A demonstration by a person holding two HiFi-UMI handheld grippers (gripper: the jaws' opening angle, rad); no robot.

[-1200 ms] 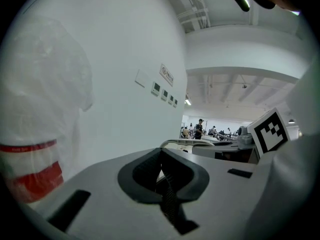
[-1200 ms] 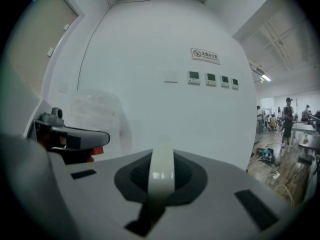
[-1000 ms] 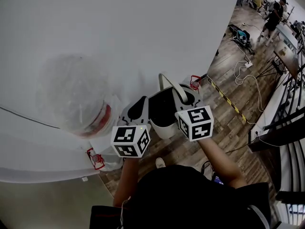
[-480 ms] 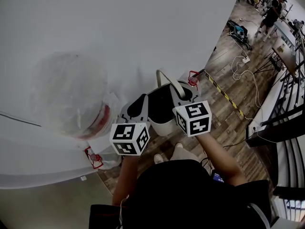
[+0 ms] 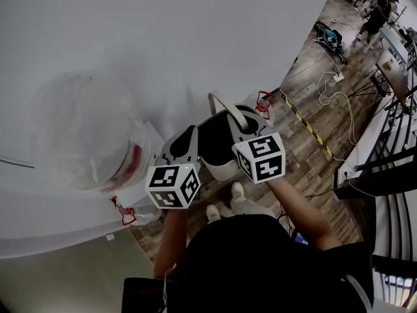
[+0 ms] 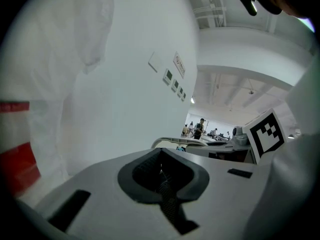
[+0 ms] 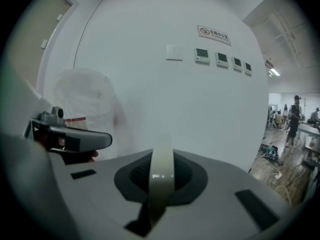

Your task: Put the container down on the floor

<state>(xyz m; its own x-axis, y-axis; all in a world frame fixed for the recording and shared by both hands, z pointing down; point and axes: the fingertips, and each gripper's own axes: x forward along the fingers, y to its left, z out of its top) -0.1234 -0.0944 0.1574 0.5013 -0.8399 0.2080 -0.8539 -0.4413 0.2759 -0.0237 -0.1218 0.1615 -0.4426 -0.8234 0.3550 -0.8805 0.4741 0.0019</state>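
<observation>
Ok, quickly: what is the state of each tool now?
Left tool: closed, nothing visible between its jaws.
Right tool: closed on the container's handle.

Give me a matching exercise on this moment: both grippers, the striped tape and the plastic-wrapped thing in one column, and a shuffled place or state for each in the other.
Things
1. left gripper
2. right gripper
3. yellow-black striped tape
4. plastic-wrapped object with a red band

Places or states
A. on the wooden floor, right of the container
B. fingers together, nothing seen between them
C. by the white wall, left of the container
D. fingers shut on the container's handle

Pairs: 1-B, 2-D, 3-A, 4-C
</observation>
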